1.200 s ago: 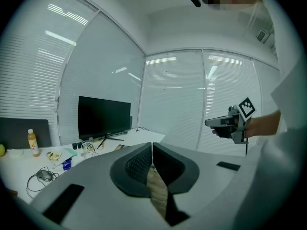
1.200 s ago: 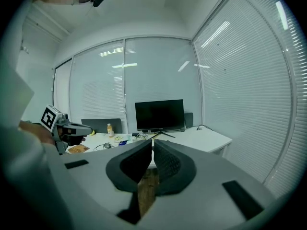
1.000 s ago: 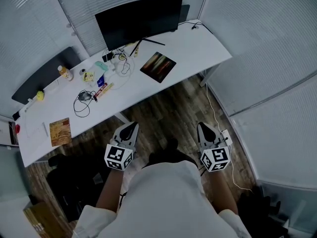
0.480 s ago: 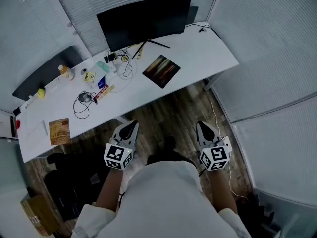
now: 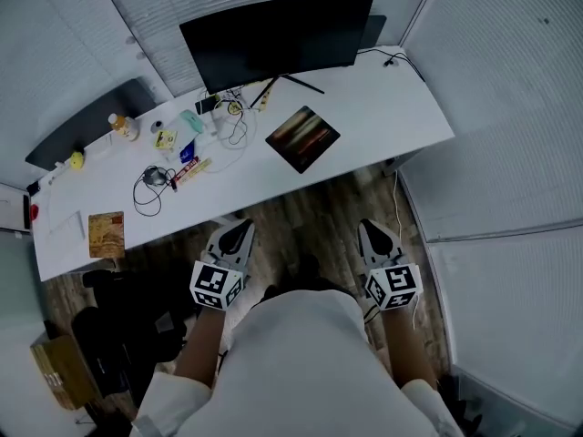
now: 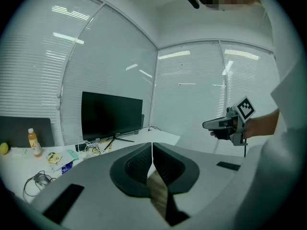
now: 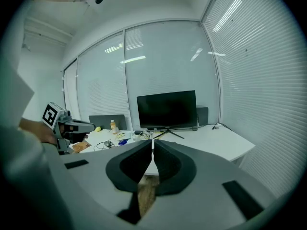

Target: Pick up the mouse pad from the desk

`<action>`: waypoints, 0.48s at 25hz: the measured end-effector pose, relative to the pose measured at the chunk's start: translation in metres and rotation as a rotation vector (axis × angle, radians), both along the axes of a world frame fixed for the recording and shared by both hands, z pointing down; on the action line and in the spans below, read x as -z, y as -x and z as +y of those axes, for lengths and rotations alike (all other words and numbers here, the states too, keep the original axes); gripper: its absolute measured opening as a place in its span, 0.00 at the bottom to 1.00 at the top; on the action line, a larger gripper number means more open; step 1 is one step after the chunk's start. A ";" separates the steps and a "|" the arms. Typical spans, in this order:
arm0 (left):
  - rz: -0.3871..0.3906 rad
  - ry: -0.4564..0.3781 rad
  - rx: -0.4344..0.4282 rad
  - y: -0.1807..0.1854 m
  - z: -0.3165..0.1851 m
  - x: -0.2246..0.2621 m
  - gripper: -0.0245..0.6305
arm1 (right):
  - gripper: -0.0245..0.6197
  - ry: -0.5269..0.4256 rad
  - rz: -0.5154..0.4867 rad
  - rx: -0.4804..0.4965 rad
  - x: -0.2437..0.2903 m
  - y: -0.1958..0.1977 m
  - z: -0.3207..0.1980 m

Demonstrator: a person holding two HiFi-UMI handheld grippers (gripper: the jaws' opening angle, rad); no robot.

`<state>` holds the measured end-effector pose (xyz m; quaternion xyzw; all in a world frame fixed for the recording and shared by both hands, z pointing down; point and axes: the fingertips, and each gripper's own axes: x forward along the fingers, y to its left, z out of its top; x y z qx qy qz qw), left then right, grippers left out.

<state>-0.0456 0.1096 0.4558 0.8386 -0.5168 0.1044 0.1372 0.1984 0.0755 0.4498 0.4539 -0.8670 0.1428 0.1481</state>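
The mouse pad [image 5: 303, 138], dark with a streaky orange print, lies flat on the white desk [image 5: 392, 107] in front of the monitor, right of centre. Both grippers hang over the wooden floor, short of the desk's near edge and apart from the pad. My left gripper [image 5: 239, 231] has its jaws shut with nothing between them, as the left gripper view [image 6: 152, 145] shows. My right gripper [image 5: 373, 230] is likewise shut and holds nothing [image 7: 153, 143]. In both gripper views the jaws hide the pad.
A black monitor [image 5: 273, 39] stands at the desk's back. Left of the pad lie cables [image 5: 228, 121], a wired mouse [image 5: 153, 178], small packets, a bottle [image 5: 121, 127] and a brown booklet [image 5: 106, 233]. A black chair [image 5: 118, 335] and a cardboard box [image 5: 55, 371] stand at lower left.
The desk has drawn closer and slid to the right in the head view as the person walked toward it. Both grippers kept their places before the body, jaws still shut.
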 end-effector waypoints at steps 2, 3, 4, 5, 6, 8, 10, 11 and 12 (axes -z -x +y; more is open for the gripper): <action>-0.004 0.006 0.021 -0.002 -0.009 -0.001 0.07 | 0.09 0.006 -0.002 0.024 -0.001 0.000 -0.015; -0.006 0.009 0.030 -0.004 -0.013 -0.001 0.07 | 0.09 0.009 -0.005 0.036 -0.002 -0.001 -0.021; -0.009 0.012 0.038 -0.006 -0.016 -0.002 0.07 | 0.09 0.011 -0.008 0.049 -0.003 -0.001 -0.028; -0.013 0.015 0.046 -0.009 -0.020 -0.004 0.07 | 0.09 0.013 -0.011 0.061 -0.005 -0.002 -0.034; -0.017 0.017 0.054 -0.011 -0.023 -0.005 0.07 | 0.09 0.016 -0.014 0.072 -0.007 -0.003 -0.040; -0.026 0.021 0.068 -0.016 -0.030 -0.007 0.07 | 0.09 0.024 -0.020 0.092 -0.012 -0.004 -0.052; -0.036 0.024 0.081 -0.020 -0.035 -0.010 0.07 | 0.09 0.031 -0.023 0.112 -0.018 -0.006 -0.061; -0.039 0.027 0.087 -0.022 -0.038 -0.011 0.07 | 0.09 0.035 -0.024 0.121 -0.021 -0.007 -0.066; -0.042 0.030 0.094 -0.024 -0.040 -0.013 0.07 | 0.09 0.039 -0.025 0.130 -0.024 -0.008 -0.069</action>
